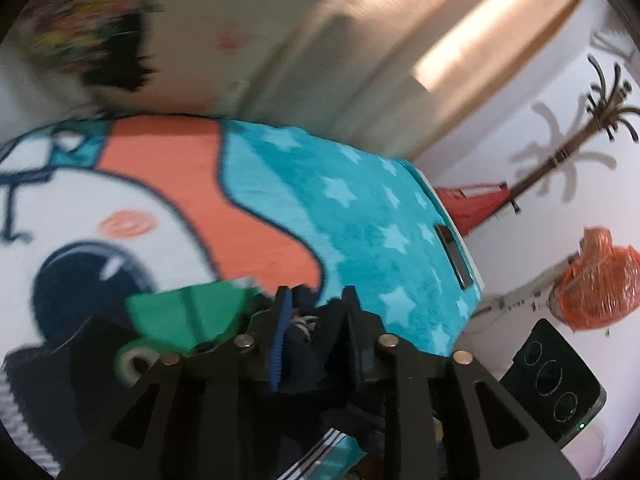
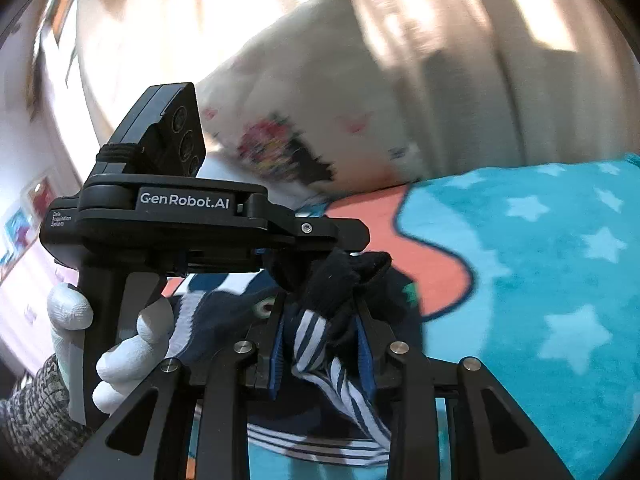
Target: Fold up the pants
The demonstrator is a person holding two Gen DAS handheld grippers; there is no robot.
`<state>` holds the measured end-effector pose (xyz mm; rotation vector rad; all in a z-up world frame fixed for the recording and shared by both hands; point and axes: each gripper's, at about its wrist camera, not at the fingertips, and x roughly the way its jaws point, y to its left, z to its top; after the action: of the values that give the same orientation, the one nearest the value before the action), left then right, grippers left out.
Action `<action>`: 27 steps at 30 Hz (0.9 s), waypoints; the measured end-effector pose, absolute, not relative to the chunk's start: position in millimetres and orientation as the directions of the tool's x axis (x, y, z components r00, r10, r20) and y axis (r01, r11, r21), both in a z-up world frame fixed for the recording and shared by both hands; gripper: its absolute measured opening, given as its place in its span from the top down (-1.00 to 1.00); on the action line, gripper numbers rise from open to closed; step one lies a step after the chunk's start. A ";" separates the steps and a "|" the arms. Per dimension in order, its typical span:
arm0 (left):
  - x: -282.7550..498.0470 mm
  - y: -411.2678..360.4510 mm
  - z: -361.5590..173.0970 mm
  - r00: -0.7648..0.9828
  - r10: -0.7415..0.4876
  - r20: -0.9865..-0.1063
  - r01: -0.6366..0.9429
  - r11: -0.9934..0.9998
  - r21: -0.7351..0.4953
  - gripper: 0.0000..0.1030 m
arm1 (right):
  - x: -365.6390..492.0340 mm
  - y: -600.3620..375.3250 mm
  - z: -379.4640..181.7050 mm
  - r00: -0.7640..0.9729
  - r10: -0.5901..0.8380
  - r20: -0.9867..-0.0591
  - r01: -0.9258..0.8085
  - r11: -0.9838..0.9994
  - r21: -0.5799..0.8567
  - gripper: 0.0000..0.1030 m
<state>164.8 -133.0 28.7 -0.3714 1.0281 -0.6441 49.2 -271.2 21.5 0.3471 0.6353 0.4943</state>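
Observation:
The pants (image 2: 332, 296) are dark navy with white-striped cuffs and a green patch (image 1: 192, 312). My right gripper (image 2: 320, 312) is shut on a bunched navy and striped part of them, held above the blanket. My left gripper (image 1: 316, 300) is shut on another navy fold of the pants (image 1: 300, 344). In the right wrist view the left gripper body (image 2: 180, 216) sits just left and ahead, held by a white-gloved hand (image 2: 120, 344), its tip touching the same bunch. The rest of the pants hangs below, partly hidden.
A bed with a teal star blanket (image 1: 360, 216) with orange and white cartoon print lies under both grippers. A pillow (image 2: 320, 92) and curtains (image 1: 400, 40) stand behind. A coat rack (image 1: 568, 148), a red bag (image 1: 472, 204) and an orange bag (image 1: 600, 280) are beyond the bed's right edge.

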 end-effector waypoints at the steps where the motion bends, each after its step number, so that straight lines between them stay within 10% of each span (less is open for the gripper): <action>1: 161.6 -126.1 26.9 0.365 -0.647 -0.669 0.306 0.762 -0.570 0.41 | 49.7 -264.7 19.9 0.687 0.547 -0.478 -0.346 0.825 0.448 0.26; 5: 139.4 -87.8 31.8 0.438 -0.623 -0.648 0.264 0.778 -0.570 0.20 | 57.7 -233.1 10.3 0.600 0.620 -0.506 -0.424 0.783 0.456 -0.20; 17: 59.9 -6.1 46.7 0.673 -0.351 -0.651 0.047 0.899 -0.436 -0.09 | 47.0 -228.8 42.7 0.571 0.660 -0.487 -0.503 0.751 0.428 -0.25; 22: 46.0 -2.7 44.7 0.703 -0.272 -0.657 0.014 0.929 -0.370 -0.10 | 76.9 -250.0 41.6 0.602 0.578 -0.550 -0.371 0.813 0.449 0.35; 27: 34.7 -2.7 43.9 0.706 -0.246 -0.664 0.003 0.939 -0.344 -0.10 | 118.7 -223.6 4.5 0.498 0.610 -0.617 -0.331 0.791 0.515 0.36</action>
<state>34.7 -2.7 43.9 -0.3318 0.7784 -0.1412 118.7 -223.6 4.5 0.3517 0.8796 0.5832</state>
